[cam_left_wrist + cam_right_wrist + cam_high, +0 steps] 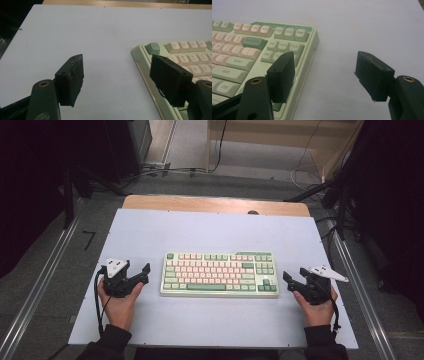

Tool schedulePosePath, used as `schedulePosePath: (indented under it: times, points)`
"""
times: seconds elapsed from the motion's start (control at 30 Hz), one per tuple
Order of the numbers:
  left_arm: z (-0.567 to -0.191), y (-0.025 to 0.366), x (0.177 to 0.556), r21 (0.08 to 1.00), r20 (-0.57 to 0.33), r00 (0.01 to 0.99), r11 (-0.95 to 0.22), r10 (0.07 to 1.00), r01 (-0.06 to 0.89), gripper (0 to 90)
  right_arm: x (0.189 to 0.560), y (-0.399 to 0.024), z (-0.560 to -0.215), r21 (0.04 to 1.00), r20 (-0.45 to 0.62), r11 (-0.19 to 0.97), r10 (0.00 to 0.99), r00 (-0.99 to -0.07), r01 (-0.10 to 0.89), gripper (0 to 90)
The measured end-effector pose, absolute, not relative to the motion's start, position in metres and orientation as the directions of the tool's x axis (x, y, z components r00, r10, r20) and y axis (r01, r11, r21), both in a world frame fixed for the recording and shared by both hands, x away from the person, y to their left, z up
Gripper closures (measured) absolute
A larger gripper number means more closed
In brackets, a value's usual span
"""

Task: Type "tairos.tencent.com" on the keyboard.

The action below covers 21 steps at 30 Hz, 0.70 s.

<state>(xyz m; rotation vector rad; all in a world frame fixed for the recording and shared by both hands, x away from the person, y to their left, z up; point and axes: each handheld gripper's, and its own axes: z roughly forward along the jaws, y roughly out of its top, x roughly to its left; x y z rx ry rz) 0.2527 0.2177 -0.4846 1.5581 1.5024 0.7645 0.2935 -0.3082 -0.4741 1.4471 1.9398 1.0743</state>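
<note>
A pale green keyboard (220, 273) with cream and pink keys lies flat in the middle of the white board (210, 230). My left gripper (134, 270) rests just off its left end, jaws open and empty; in the left gripper view (120, 80) the keyboard's left edge (142, 58) lies beside the right jaw. My right gripper (296, 279) sits just off the right end, also open and empty. In the right gripper view (325, 75) the keyboard's right corner (309, 42) lies behind the left jaw.
The white board lies on a wooden table (215, 204) whose far edge shows behind it. Metal rails (35, 290) run along both sides on the floor. Cables (165, 170) lie on the floor beyond the table.
</note>
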Motion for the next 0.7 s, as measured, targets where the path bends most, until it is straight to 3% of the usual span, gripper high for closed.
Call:
schedulePosePath:
  times: [0.7]
  points:
    - [-0.482,0.197,0.253,0.875,-0.108,0.167,0.014,0.98,0.483,29.7,0.294,-0.287,-0.472,0.817,0.058,0.166,0.93,-0.364,0.553,31.5]
